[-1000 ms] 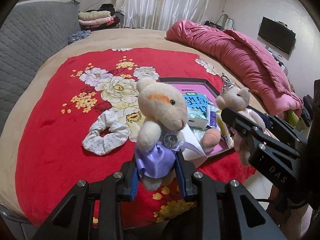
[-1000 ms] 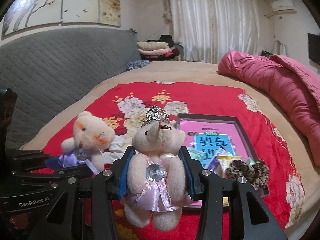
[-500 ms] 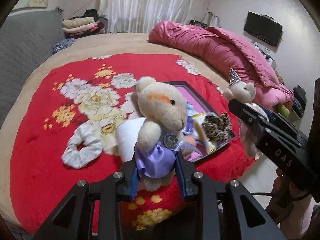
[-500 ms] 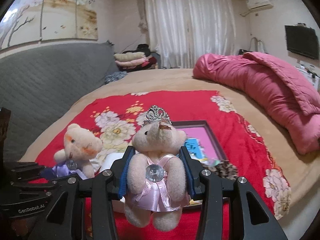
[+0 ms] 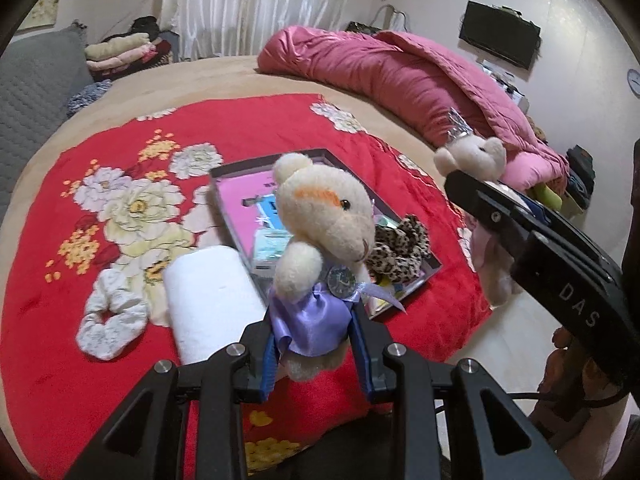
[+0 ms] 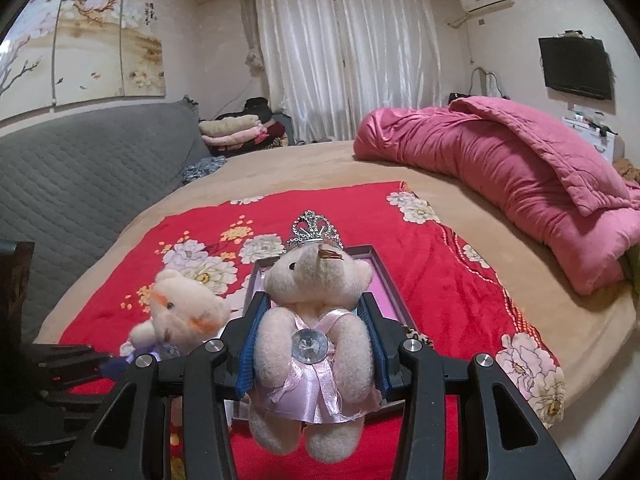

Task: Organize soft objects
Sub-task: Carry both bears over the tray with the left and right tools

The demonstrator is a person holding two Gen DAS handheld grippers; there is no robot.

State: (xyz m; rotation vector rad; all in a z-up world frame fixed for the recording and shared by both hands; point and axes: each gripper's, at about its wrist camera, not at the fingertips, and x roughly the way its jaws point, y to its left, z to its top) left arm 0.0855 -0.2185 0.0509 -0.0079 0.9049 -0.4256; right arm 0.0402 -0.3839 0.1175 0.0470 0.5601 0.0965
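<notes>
Left gripper (image 5: 316, 354) clamped on purple-dress bear (image 5: 324, 240), right gripper (image 6: 314, 354) clamped on crowned pink-dress bear (image 6: 316, 308). Both pulled back and up since a second ago, off red blanket (image 5: 52, 360). Tray (image 5: 236, 208) now at 12 o'clock, rolled white towel (image 5: 208, 300) now showing at 10. Probably carrying bears to drop-off, spot unclear.

Black left gripper (image 5: 316, 354), blue-padded fingers (image 5: 269, 364), silver screws, white "DAS" lettering

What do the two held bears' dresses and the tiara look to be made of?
Purple dress: glossy satin-like fabric, with sheen on the folds. Pink dress: the same shiny, ribbon-like cloth, edges slightly frayed. Tiara: silvery, studded with sparkling stones; metal or plastic, cannot tell.
</notes>
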